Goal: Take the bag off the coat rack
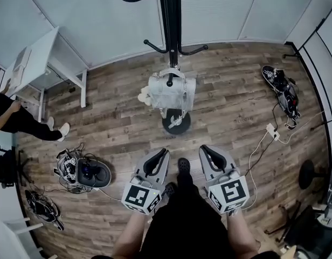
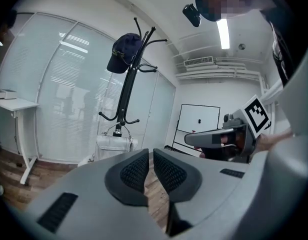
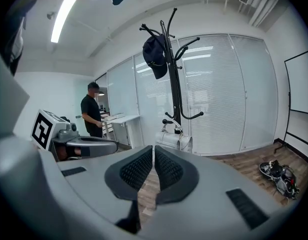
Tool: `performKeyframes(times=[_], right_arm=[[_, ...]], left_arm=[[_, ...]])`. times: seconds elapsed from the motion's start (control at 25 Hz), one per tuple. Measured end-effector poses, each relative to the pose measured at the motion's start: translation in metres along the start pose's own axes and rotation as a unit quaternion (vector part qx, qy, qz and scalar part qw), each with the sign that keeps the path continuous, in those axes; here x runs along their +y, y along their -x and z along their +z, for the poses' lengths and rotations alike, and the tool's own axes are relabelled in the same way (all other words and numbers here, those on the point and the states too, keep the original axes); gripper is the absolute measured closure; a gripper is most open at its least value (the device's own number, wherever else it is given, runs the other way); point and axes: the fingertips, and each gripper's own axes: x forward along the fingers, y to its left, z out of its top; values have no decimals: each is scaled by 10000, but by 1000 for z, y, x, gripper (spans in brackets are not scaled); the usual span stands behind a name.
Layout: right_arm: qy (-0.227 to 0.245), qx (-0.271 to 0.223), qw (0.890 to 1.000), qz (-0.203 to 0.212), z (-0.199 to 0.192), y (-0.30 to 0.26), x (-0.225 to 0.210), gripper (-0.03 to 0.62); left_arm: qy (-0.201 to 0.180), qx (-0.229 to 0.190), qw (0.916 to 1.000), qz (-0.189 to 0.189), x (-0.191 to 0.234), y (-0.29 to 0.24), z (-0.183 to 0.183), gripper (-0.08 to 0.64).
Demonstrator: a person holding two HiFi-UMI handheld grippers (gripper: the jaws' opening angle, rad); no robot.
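The pale bag (image 1: pixel 171 93) hangs by its handle on a low hook of the coat rack (image 1: pixel 170 15), well apart from both grippers. The left gripper (image 2: pixel 150 154) and the right gripper (image 3: pixel 154 150) both have their jaws together with nothing between them. To do this step well, I think one gripper should open, close on the handle and lift it over the hook tip before pulling away; the bag looks shut, so I cannot tell what is inside.
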Motion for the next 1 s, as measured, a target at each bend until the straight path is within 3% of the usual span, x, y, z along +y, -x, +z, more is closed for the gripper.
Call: performKeyframes(times=[0.12,0.24,0.48,0.72,1.0], right_arm=[[-3,9,10000,90,3,-15,-19,560],[-10,41,9997,233,2,-34,-34,558],[-92,242,9982,547,-14,-63,-36,552],[-92,526,9960,721,-33,-84,-39,480],[-407,781,9949,501,-60,-107,-52,400]], left_arm=[[-61,171,9998,32,6,-20,-4,538],[-206,483,9986,-43,8,-37,-10,465],[-181,632,9977,180,19,-46,-18,433],[40,739,9968,302,29,-58,-33,410],[142,803,9958,414,54,-72,-47,361]])
